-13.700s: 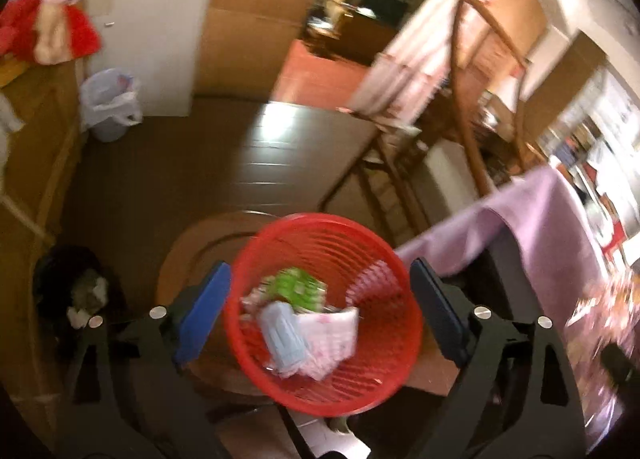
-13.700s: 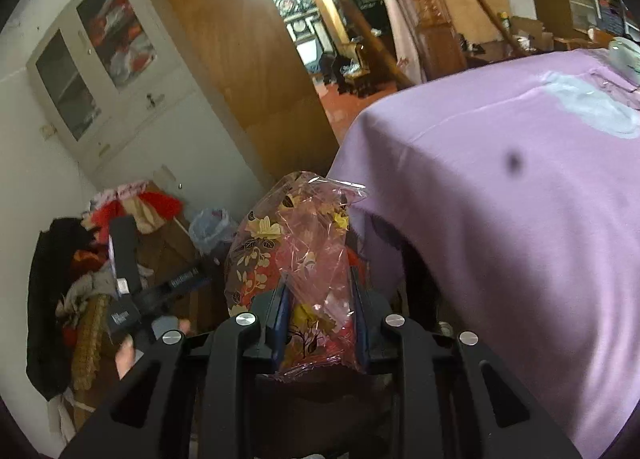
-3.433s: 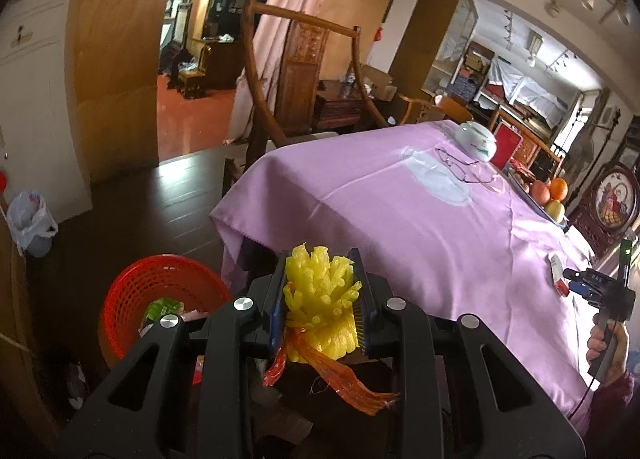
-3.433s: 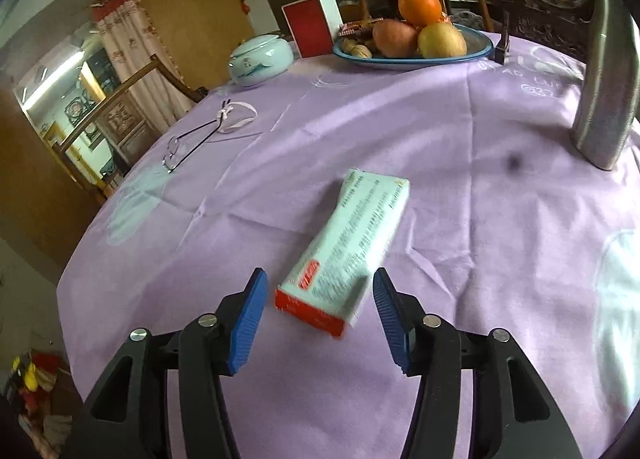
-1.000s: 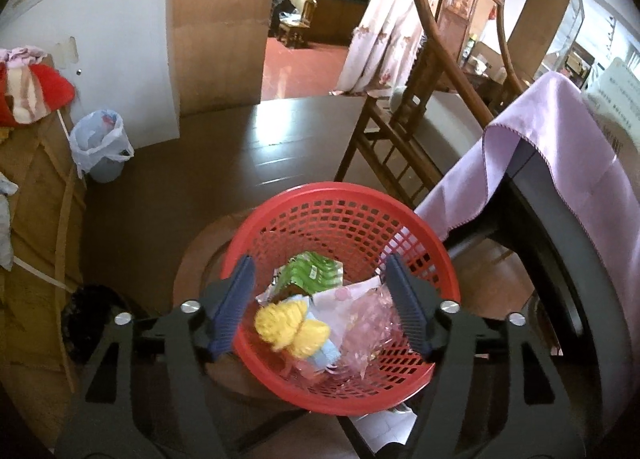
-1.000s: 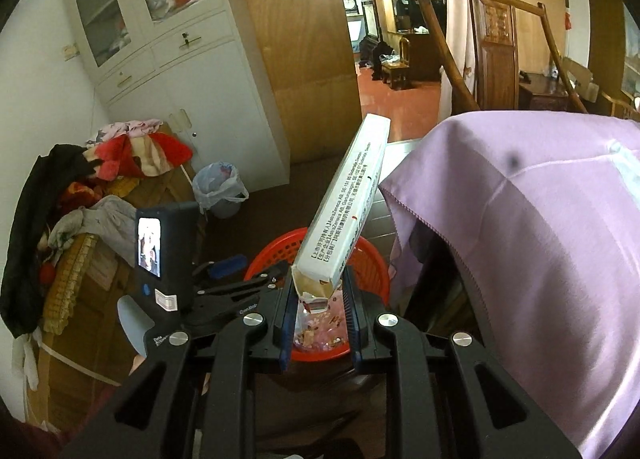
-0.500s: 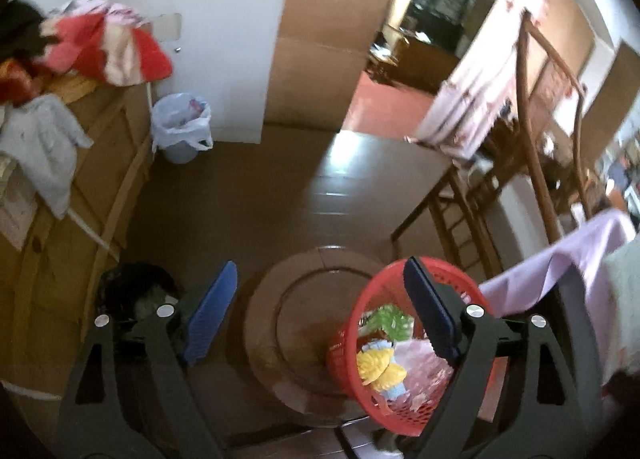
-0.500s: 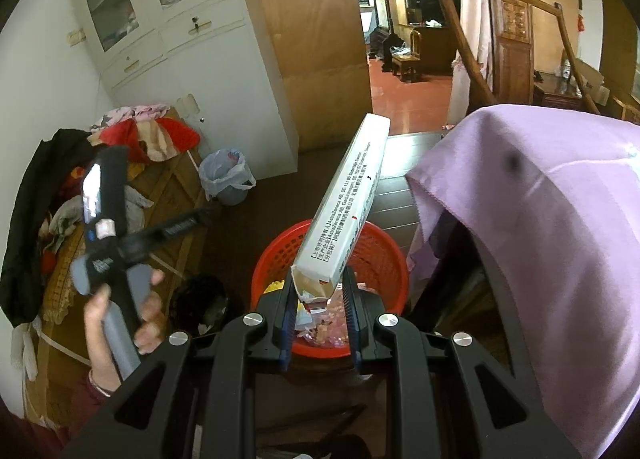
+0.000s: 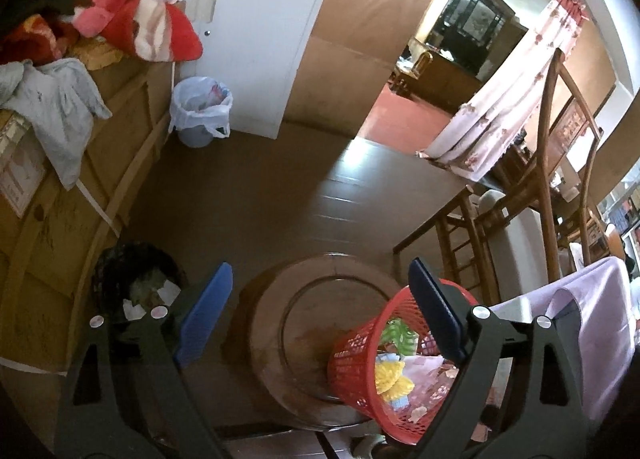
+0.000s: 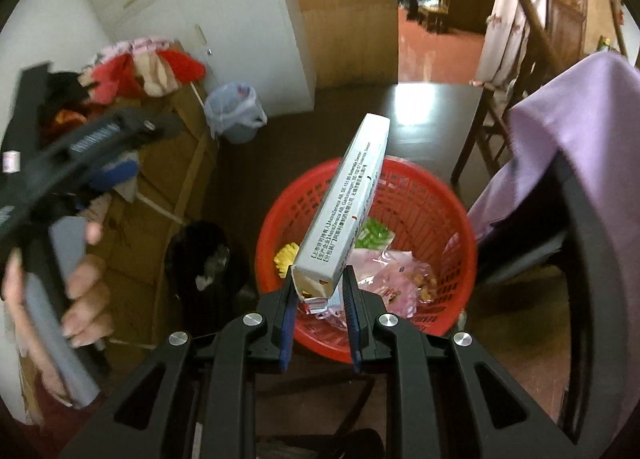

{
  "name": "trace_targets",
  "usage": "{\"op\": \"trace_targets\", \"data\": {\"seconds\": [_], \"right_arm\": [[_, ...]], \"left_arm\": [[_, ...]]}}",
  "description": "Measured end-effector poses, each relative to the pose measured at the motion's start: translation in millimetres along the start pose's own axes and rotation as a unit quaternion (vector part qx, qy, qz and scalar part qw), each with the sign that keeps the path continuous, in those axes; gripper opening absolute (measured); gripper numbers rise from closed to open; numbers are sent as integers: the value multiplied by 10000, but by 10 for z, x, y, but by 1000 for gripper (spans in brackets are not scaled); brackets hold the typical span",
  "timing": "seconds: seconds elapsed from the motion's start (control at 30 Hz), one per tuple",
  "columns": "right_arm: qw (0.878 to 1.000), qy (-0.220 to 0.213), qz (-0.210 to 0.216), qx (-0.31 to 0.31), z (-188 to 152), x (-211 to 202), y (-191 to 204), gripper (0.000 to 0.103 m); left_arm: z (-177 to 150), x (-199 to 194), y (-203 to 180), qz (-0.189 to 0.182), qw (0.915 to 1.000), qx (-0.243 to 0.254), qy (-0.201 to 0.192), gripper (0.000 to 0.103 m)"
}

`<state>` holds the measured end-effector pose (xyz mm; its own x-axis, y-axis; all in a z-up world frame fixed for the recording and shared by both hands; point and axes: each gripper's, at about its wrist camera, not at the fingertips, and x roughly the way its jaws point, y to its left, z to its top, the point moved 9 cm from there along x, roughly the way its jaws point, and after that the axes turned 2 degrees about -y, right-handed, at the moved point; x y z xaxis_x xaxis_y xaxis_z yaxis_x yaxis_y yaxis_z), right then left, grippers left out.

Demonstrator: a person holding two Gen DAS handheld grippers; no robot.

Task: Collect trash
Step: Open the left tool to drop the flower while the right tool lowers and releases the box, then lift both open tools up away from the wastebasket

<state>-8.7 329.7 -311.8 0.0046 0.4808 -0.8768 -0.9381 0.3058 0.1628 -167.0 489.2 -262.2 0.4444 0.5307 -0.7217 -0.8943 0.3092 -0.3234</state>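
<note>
Right wrist view is showing the right gripper (image 10: 319, 301) pinching the white carton (image 10: 343, 208) by its torn lower end, tilting it over the red basket (image 10: 436, 199) — likely lining up a drop. Left gripper (image 9: 320, 311) is opening wide — nothing between its pads.

Light is glaring off the dark floor (image 9: 256, 195) near a doorway opening onto a red-floored far room. White cupboard doors (image 9: 248, 31) are standing far left — a bag-lined bin (image 9: 202, 111) sitting below them. Clothes (image 9: 132, 23) are piling on wooden crates (image 9: 80, 195); a wooden chair (image 9: 520, 219) is waiting right.
</note>
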Motion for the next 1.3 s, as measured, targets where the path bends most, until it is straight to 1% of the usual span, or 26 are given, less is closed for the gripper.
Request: {"op": "trace_targets", "data": {"seconds": [0.13,0.27,0.33,0.57,0.7,0.87,0.93,0.97,1.13,1.3], "right_arm": [[9993,367,-50,58,-44,375,-29,22],[9976,676,-165,44,-86,676,-70,22],[9967,792,-193,66,-106,785,-89,22],[9928,1170,-229,129,-179,1084,-148,22],[9902,1362,-213,208,-268,1237,-181,23],[9905,1351,-223,124,-257,1206,-161,26],[9914,1282,-236,98,-210,1148,-158,31],[9919,1245,-250,88,-190,1110,-171,32],[9938,1055,-326,161,-165,950,-216,32],[9961,754,-447,68,-65,809,-195,32]], "left_arm": [[-7,0,-8,-27,10000,14,9,87],[-1,5,-4,76,9999,114,-37,87],[-13,14,2,113,9999,125,-40,87],[-48,87,35,54,9999,30,105,87],[-51,101,42,88,9999,26,127,89],[-63,121,15,133,9998,104,136,89],[-66,116,8,140,9997,132,126,89],[-68,114,8,141,9997,138,120,89],[-56,79,-20,156,9996,213,48,89],[-48,48,-41,118,9997,219,39,89]]}}
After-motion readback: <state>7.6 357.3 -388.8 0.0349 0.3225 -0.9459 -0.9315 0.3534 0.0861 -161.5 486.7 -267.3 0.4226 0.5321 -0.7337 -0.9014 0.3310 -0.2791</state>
